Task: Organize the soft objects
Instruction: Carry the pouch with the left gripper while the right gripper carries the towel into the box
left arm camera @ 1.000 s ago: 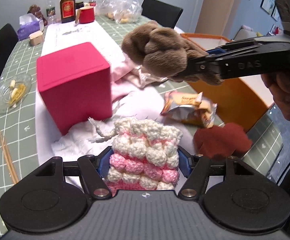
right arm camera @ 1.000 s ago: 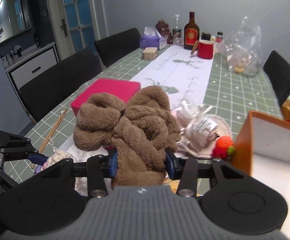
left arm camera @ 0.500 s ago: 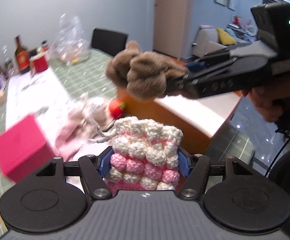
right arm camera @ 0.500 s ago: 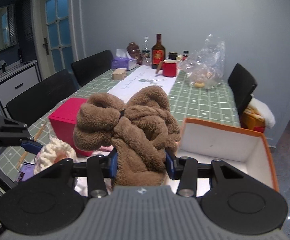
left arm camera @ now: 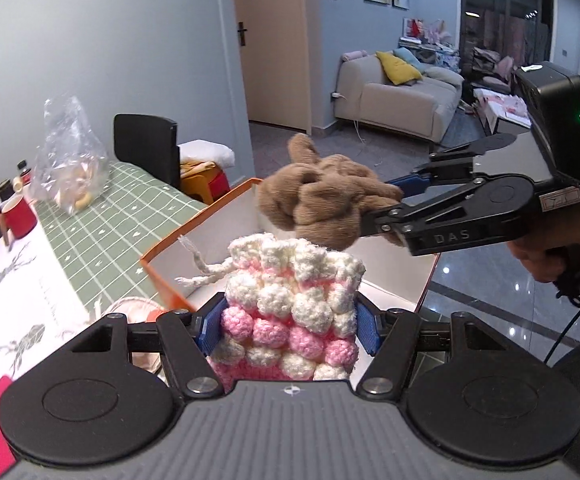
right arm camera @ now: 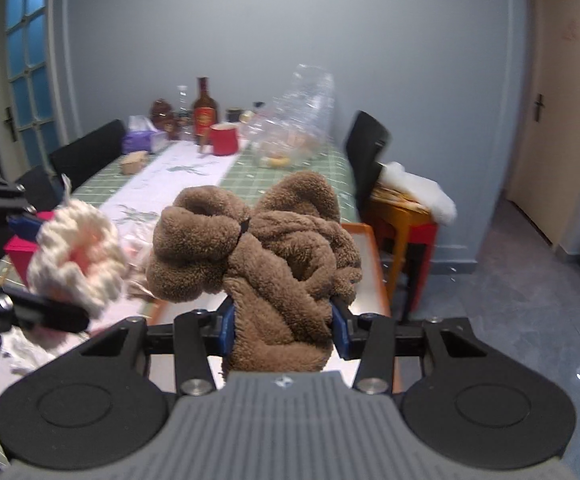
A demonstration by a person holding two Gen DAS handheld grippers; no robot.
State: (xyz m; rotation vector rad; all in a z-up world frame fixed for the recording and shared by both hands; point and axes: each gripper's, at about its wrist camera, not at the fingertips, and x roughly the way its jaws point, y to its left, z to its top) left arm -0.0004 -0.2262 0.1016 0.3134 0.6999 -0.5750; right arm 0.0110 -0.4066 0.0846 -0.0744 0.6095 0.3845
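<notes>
You held both loads above orange-walled white box [left arm camera: 158,264]: left gripper [left arm camera: 290,326] clamped pink-white crochet pouch [left arm camera: 290,300], right gripper [right arm camera: 282,326] clamped brown fleece bundle [right arm camera: 258,248]. Neither dropped in yet.

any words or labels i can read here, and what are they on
"DAS": raised letters on the side of the right gripper, seen from the left wrist view.
Label on the brown bottle: too blurred to read.
Pale sticker on the right gripper's body: too small to read.
Nothing else is legible.

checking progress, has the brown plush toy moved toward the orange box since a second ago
Yes. The brown plush toy was over the table by the pink box; now it hangs over the orange box, still held.
</notes>
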